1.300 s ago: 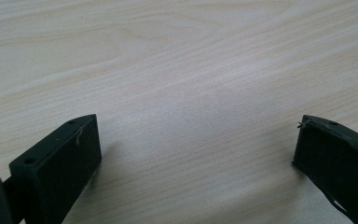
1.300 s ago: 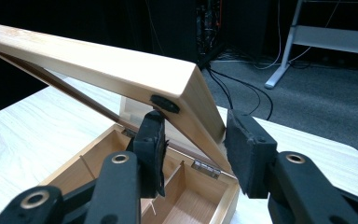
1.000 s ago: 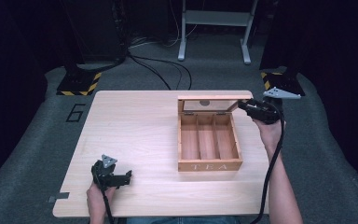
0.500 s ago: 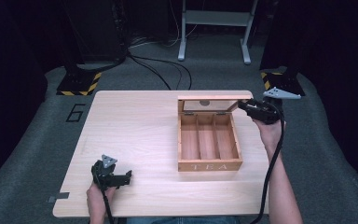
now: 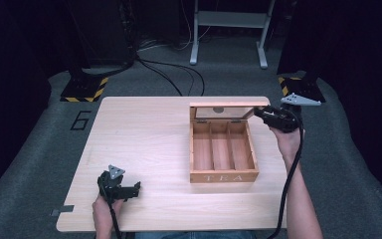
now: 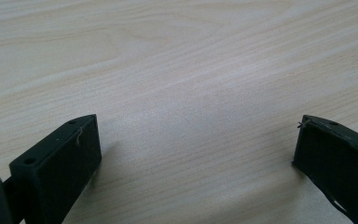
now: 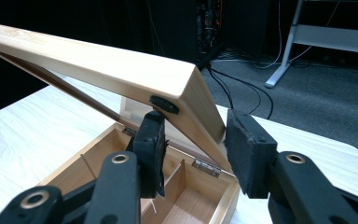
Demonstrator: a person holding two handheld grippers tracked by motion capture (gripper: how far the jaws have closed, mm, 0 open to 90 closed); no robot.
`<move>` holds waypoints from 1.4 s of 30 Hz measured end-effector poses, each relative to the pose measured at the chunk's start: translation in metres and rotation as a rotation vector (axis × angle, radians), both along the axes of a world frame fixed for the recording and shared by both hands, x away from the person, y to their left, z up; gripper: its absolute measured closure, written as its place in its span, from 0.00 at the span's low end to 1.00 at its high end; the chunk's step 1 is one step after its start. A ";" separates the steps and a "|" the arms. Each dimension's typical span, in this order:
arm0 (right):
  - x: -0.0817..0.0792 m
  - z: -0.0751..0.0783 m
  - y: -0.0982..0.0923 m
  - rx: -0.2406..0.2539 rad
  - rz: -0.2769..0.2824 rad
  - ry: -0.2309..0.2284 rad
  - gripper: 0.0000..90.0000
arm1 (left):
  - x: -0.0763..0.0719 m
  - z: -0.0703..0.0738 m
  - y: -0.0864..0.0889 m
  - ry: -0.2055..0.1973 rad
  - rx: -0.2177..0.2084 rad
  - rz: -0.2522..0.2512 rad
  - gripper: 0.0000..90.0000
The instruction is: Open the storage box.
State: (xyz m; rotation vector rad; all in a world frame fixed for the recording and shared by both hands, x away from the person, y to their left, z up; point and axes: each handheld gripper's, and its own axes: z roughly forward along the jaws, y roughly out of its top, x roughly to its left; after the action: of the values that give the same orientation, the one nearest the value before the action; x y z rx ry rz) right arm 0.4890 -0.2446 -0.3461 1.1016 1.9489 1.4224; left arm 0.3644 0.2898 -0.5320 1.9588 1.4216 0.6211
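Observation:
A wooden tea box with three empty compartments stands right of centre on the light wooden table. Its glass-paned lid is raised on the far hinges. My right gripper is at the lid's right end. In the right gripper view its jaws close on the lid's wooden frame, one pad under it and one outside, above the box interior. My left gripper rests near the table's front left, open, with only bare tabletop between its pads.
Grey carpet surrounds the table, with a "6" marked on it at the left. Cables, a metal stand's legs and black-yellow striped bases lie beyond the far edge. The table's left half is bare wood.

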 end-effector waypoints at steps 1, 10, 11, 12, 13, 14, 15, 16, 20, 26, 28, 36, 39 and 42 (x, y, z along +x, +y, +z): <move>0.000 0.000 0.000 0.000 0.000 -0.001 0.65 | 0.000 0.000 0.000 0.000 0.001 -0.001 0.00; 0.000 0.000 0.000 0.003 0.001 0.002 0.65 | 0.000 0.000 0.000 0.000 0.001 -0.001 0.00; 0.000 0.000 0.000 0.003 0.001 0.002 0.65 | 0.000 0.000 0.000 0.001 0.001 -0.001 0.00; 0.000 0.000 0.000 0.003 0.001 0.002 0.65 | 0.000 0.000 0.000 0.000 0.000 0.000 0.00; 0.000 0.000 0.000 0.002 0.001 0.002 0.65 | 0.000 0.000 0.000 0.000 0.001 -0.001 0.00; 0.000 0.000 0.000 0.002 0.001 0.003 0.65 | 0.000 0.000 0.000 0.000 0.001 -0.002 0.00; 0.000 0.000 0.000 0.002 0.001 0.003 0.65 | 0.000 0.000 0.000 0.000 0.002 -0.001 0.00; 0.000 0.000 0.000 0.000 0.001 0.002 0.65 | 0.000 0.000 0.000 0.002 0.001 -0.001 0.00; -0.001 -0.001 0.000 0.005 0.001 0.002 0.64 | 0.000 0.000 0.000 0.000 0.001 -0.002 0.00; -0.002 -0.002 -0.001 0.009 0.005 0.005 0.64 | 0.000 0.000 0.000 -0.003 0.000 -0.002 0.00; -0.003 -0.003 -0.001 0.010 0.006 0.005 0.64 | 0.000 0.000 0.000 -0.003 -0.001 -0.001 0.00; -0.008 -0.006 -0.001 0.009 0.007 0.006 0.63 | 0.000 0.000 0.000 -0.003 0.000 -0.002 0.00; -0.011 -0.008 -0.001 0.010 0.007 0.006 0.63 | 0.000 0.000 0.000 -0.002 0.000 -0.002 0.00; -0.016 -0.012 -0.001 0.006 0.008 0.005 0.63 | 0.000 0.000 0.000 0.001 -0.001 -0.003 0.00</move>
State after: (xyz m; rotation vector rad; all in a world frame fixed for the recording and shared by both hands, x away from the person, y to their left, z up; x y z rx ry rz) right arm 0.4733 -0.2457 -0.3577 1.1024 1.9563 1.4322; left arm 0.3644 0.2898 -0.5318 1.9602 1.4192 0.6177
